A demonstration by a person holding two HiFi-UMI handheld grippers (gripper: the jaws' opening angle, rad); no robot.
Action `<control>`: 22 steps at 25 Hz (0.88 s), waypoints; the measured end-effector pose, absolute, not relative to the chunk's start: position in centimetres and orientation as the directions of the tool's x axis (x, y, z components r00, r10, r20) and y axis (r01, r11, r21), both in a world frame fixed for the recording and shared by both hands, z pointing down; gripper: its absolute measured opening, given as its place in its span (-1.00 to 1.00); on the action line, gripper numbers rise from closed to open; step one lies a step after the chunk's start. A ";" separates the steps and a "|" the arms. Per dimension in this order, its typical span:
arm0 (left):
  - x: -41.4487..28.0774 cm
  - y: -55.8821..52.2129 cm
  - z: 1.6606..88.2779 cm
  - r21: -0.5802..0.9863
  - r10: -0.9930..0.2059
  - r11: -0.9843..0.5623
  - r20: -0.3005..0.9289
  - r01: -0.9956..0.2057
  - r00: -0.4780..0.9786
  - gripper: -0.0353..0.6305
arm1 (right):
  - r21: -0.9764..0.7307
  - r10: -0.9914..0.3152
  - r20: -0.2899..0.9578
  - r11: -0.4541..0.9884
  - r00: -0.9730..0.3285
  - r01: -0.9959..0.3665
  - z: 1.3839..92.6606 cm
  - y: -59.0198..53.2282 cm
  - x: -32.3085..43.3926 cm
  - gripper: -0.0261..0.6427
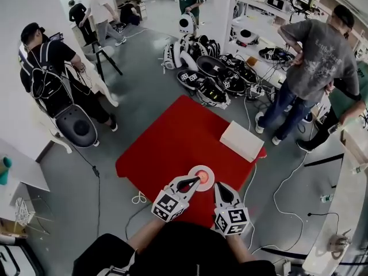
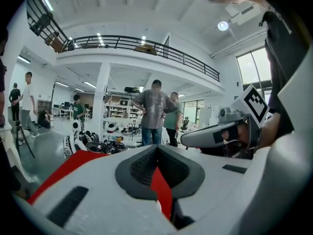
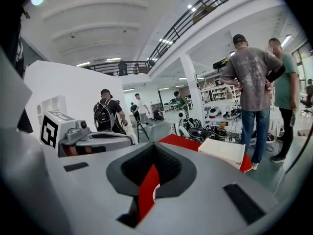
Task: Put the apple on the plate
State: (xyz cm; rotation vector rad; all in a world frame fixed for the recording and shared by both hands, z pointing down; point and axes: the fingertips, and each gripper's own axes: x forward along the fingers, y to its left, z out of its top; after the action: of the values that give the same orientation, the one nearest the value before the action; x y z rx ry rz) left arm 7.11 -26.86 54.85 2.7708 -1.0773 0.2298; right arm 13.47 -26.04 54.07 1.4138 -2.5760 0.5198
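A red-covered table [image 1: 164,151] holds a white box [image 1: 241,141] at its right edge and a white plate [image 1: 209,171] near its front.

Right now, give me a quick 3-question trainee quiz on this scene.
1. True or false: the apple sits on the plate.
2. What else lies on the red table? A) white box B) kettle C) bowl
3. Fill in: the jaws of the left gripper are ____.
Key: 1 true; 2 A; 3 shut.
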 end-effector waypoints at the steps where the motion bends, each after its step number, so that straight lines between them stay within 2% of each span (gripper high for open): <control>1: 7.0 -26.8 55.0 0.092 -0.662 -0.721 0.203 -0.687 0.721 -0.88 | -0.219 -0.783 0.302 0.498 -0.543 -0.839 54.2 -26.0 13.4 -0.89; 22: 6.6 -25.9 55.7 0.101 -0.649 -0.724 0.236 -0.682 0.724 -0.88 | -0.188 -0.777 0.304 0.519 -0.552 -0.834 53.8 -25.2 12.6 -0.89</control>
State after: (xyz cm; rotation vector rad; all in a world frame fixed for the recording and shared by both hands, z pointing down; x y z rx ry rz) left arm 6.64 -25.92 55.73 2.7460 -1.0706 0.2738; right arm 12.56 -25.18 53.76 1.3807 -2.5755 0.4674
